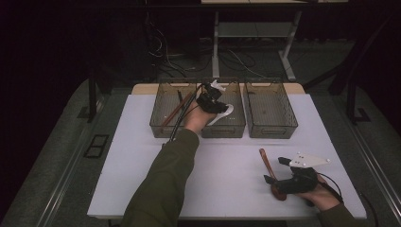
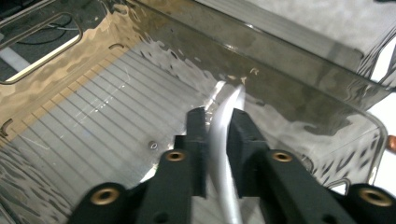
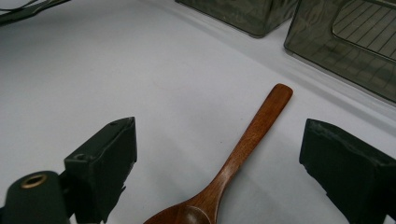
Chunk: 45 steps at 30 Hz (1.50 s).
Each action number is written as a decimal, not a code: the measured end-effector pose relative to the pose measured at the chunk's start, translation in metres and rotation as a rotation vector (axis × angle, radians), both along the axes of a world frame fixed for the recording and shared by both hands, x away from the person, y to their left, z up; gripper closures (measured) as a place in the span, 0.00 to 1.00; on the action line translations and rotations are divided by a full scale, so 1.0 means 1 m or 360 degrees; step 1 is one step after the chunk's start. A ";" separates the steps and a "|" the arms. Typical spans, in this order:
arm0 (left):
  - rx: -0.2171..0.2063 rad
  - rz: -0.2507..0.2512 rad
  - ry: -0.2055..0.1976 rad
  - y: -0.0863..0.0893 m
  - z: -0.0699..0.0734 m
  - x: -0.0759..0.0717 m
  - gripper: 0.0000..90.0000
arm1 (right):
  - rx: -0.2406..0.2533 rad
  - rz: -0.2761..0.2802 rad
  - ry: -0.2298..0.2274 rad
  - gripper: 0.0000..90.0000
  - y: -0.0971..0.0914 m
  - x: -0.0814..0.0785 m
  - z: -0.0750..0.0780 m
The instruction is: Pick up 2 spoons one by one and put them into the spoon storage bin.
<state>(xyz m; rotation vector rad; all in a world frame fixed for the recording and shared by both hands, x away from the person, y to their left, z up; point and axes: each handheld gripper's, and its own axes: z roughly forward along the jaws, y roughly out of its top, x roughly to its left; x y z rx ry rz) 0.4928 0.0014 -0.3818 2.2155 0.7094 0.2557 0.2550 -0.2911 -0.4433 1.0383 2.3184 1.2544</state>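
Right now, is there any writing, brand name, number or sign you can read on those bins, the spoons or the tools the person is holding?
None: no readable text in any view.
The three smoky bins carry no label.
The wooden spoon is plain wood.
The white utensil between the left gripper jaws is unmarked.
The right gripper and its grey plate show no lettering.

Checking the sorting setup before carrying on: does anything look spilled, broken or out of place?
Nothing stands out. The three bins sit in a tidy row, the white spoon is between the left gripper fingers over the middle bin, and the wooden spoon lies flat on the table.
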 end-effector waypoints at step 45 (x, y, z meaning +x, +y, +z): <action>-0.0194 -0.0174 -0.0122 0.103 0.003 -0.149 0.17 | -0.0072 -0.0063 0.0149 0.41 0.003 0.019 0.019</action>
